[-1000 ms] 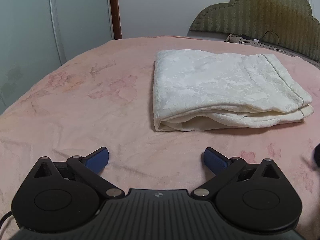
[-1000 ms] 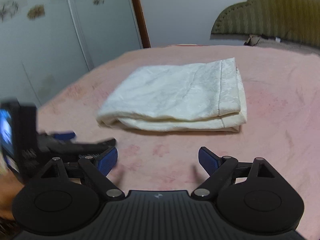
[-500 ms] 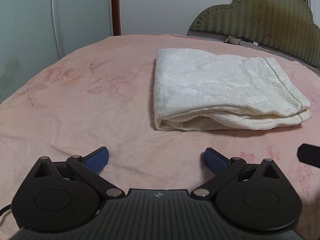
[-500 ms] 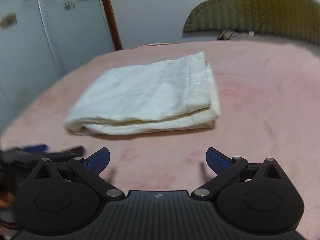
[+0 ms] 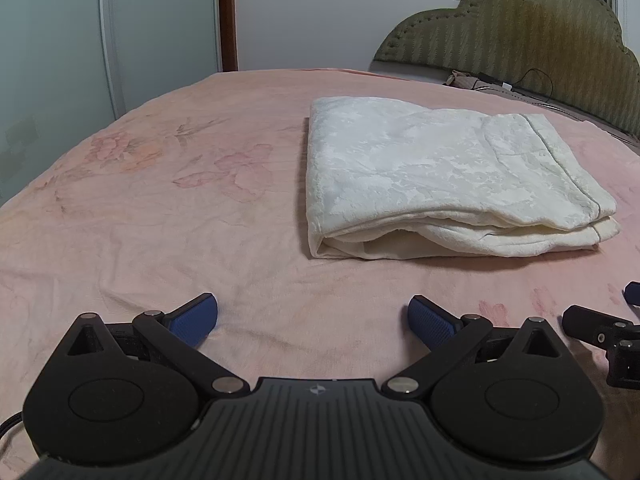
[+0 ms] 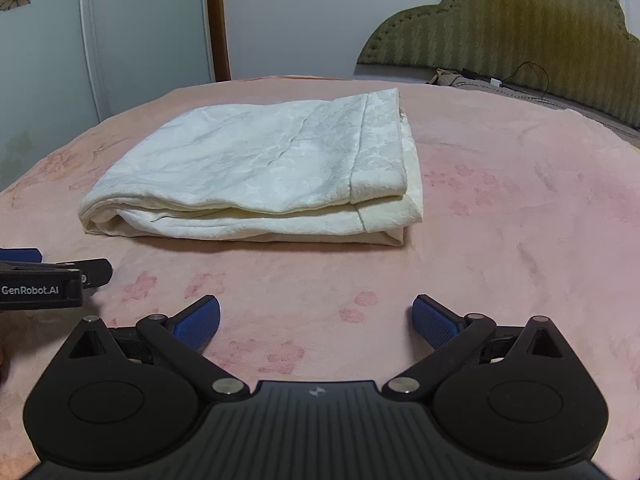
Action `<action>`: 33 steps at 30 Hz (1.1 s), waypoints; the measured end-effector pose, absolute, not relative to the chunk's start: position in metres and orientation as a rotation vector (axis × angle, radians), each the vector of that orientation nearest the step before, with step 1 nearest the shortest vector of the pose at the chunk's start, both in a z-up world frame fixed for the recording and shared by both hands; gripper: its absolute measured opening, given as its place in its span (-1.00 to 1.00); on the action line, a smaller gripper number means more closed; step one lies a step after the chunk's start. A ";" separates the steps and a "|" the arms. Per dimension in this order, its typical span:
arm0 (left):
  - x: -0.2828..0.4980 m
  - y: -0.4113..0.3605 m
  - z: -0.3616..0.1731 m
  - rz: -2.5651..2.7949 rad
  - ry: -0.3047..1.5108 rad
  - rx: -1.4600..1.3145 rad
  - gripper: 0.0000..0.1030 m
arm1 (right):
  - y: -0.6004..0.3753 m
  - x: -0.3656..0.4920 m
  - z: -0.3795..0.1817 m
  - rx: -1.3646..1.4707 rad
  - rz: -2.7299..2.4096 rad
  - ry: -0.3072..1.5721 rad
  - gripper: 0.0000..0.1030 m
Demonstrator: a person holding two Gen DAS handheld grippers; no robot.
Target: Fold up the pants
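Note:
The white pants lie folded into a flat rectangular bundle on the pink bedspread. They also show in the right wrist view. My left gripper is open and empty, low over the bedspread in front of the bundle's left end. My right gripper is open and empty, in front of the bundle's right end. Neither touches the pants. The right gripper shows at the right edge of the left wrist view, and the left gripper at the left edge of the right wrist view.
A green padded headboard stands at the back right, with a cable and small items at its foot. A pale wardrobe and a brown door frame stand beyond the bed's far-left edge.
Both grippers have drawn back slightly from the pants and stayed open. The right gripper has swung so the bundle sits left of centre, and it has come into the left wrist view.

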State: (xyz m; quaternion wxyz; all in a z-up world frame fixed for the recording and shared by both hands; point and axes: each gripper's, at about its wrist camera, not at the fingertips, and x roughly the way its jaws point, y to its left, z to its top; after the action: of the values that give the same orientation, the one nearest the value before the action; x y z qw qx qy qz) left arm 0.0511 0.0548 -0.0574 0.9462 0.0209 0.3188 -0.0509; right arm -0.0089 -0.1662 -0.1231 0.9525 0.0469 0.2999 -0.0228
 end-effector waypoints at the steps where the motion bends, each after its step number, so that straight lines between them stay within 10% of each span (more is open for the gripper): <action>1: 0.051 0.055 -0.057 -0.104 0.649 0.042 1.00 | -0.167 -0.009 -0.123 0.099 -0.044 0.612 1.00; 33: 0.052 0.056 -0.058 -0.114 0.648 0.041 1.00 | -0.165 -0.012 -0.124 0.043 0.019 0.624 1.00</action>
State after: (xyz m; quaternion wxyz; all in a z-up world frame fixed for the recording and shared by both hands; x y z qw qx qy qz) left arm 0.0517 0.0562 -0.0576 0.9462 0.0201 0.3181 -0.0559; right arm -0.0117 -0.1646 -0.1243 0.9515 0.0209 0.3068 0.0093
